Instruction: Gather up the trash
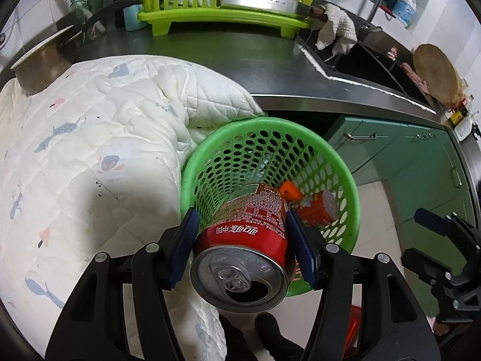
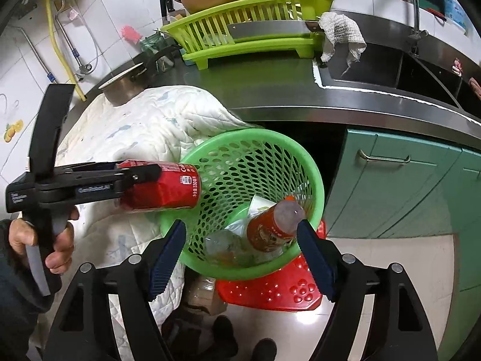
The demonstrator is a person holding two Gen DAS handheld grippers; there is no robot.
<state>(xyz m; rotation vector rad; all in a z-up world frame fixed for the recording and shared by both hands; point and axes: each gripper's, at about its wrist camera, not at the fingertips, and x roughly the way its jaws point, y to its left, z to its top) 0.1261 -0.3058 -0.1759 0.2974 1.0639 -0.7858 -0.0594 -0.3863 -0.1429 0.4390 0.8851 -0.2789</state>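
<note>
Red can clamped in left gripper, long axis pointing far, into green basket just ahead. Right gripper wide open, empty, near basket rim.

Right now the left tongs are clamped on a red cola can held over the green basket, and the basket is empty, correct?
Not quite. The left tongs do clamp the red cola can over the green basket, but the basket is not empty: the right wrist view shows an orange bottle and other trash already inside. The right tongs are open, holding nothing.
</note>
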